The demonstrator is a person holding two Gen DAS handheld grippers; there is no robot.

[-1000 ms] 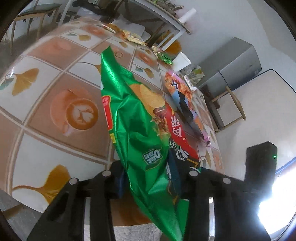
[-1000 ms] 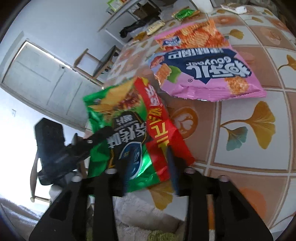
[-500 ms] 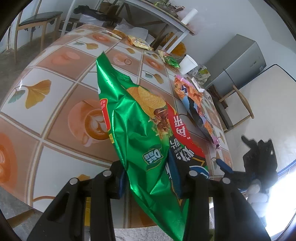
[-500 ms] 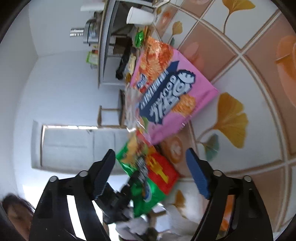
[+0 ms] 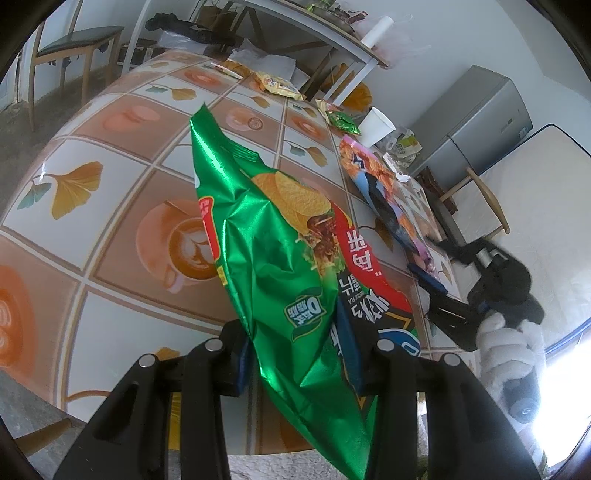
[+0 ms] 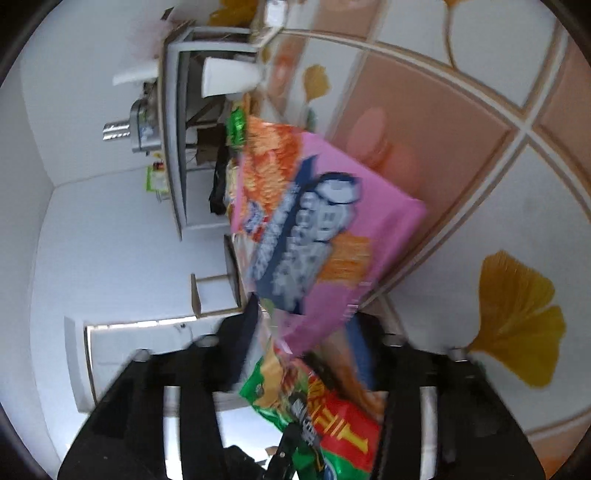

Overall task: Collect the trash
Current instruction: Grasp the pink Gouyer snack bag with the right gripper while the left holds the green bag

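Observation:
My left gripper (image 5: 295,354) is shut on a green chip bag (image 5: 266,251) and holds it upright over the near edge of the tiled table (image 5: 110,177). A pink snack bag (image 5: 380,192) lies on the table further right. In the right wrist view, blurred and rolled sideways, my right gripper (image 6: 303,347) has its fingers on either side of the near corner of the pink snack bag (image 6: 314,225); whether they grip it I cannot tell. The green chip bag (image 6: 317,406) shows below it. The right gripper (image 5: 439,273) also shows in the left wrist view, at the pink bag's near end.
More wrappers (image 5: 280,83), a small green wrapper (image 5: 343,120) and a white paper cup (image 5: 376,123) sit at the table's far end. A wooden chair (image 5: 74,40) stands far left, a white desk (image 5: 295,33) behind, a grey cabinet (image 5: 484,122) right.
My right gripper has swung away from the green bag, rolled sideways and moved in on the pink bag's corner. The left gripper keeps hold of the green bag, lifted slightly.

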